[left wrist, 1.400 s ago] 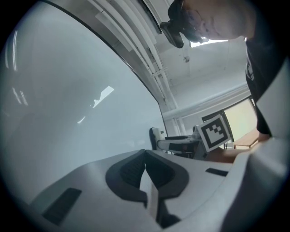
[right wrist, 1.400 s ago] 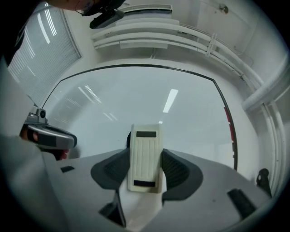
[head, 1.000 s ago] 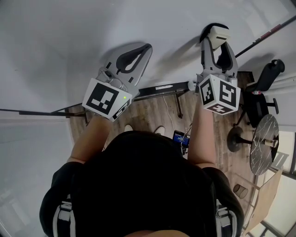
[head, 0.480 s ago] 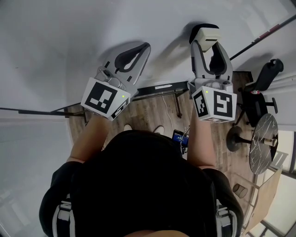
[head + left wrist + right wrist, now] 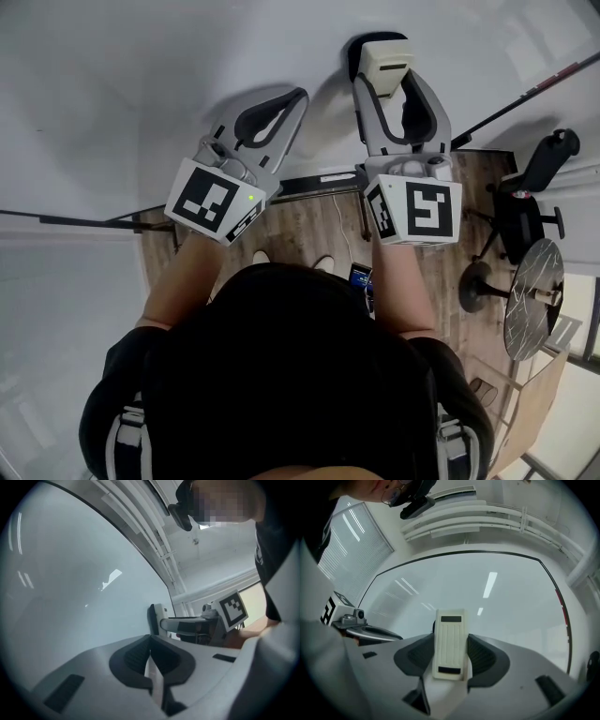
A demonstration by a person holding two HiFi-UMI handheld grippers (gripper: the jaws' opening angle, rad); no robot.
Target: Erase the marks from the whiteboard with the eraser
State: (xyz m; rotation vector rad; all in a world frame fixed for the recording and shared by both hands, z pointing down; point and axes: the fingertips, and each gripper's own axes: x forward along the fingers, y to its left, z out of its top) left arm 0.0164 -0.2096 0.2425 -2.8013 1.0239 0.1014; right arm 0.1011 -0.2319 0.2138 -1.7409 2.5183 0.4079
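Your right gripper [image 5: 394, 94] is clamped on the eraser [image 5: 450, 641], with its jaws pressing the long sides of the cream, ribbed plastic block. The dark pad beyond the jaw tips looks to be at or against the whiteboard [image 5: 497, 597]. Your left gripper [image 5: 151, 639], just beside the right one, has its jaws closed together on nothing and points at the same board. I judge you are in the wiping step. The glossy, pale surface ahead of the eraser shows only light reflections, and I cannot make out marks there. The next move calls for finding any remaining ink and sweeping flat across it with even pressure.
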